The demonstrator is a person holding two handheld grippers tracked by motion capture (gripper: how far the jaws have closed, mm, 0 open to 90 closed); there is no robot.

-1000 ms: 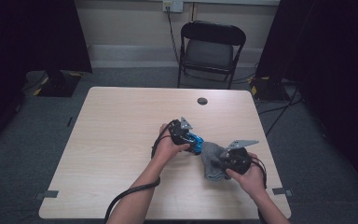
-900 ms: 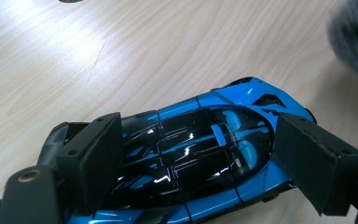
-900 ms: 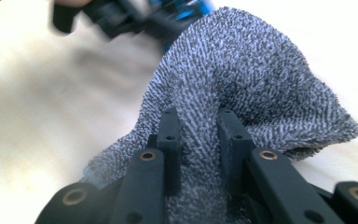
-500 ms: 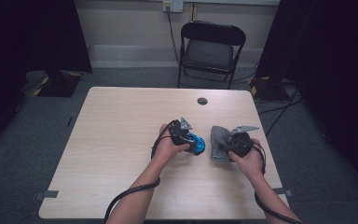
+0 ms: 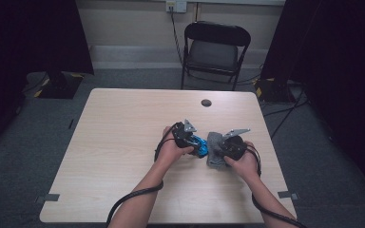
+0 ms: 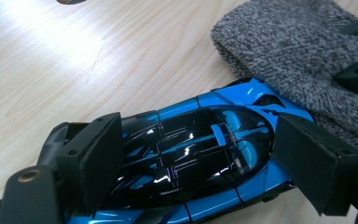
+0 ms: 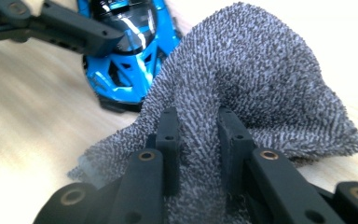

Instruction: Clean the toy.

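Note:
A glossy blue and black toy car [image 6: 200, 154] lies on the light wooden table [image 5: 119, 142]. My left gripper [image 6: 203, 145] is shut on it, one pad on each flank. In the high view the car [image 5: 200, 146] sits just right of the left gripper [image 5: 190, 140]. A grey knitted cloth [image 7: 256, 70] is pinched between the fingers of my right gripper [image 7: 198, 126], which is shut on it. The cloth [image 5: 214, 148] drapes against the car's end [image 7: 121, 56]. The right gripper [image 5: 224, 149] stands right beside the car.
A small dark round disc [image 5: 206, 102] lies near the table's far edge. A black folding chair [image 5: 215, 47] stands beyond that edge. Cables trail from both grippers toward the near edge. The table's right edge runs close to the right hand.
The right gripper has carried the grey cloth up and left, from the near right of the table to the car. The left gripper and car have stayed put.

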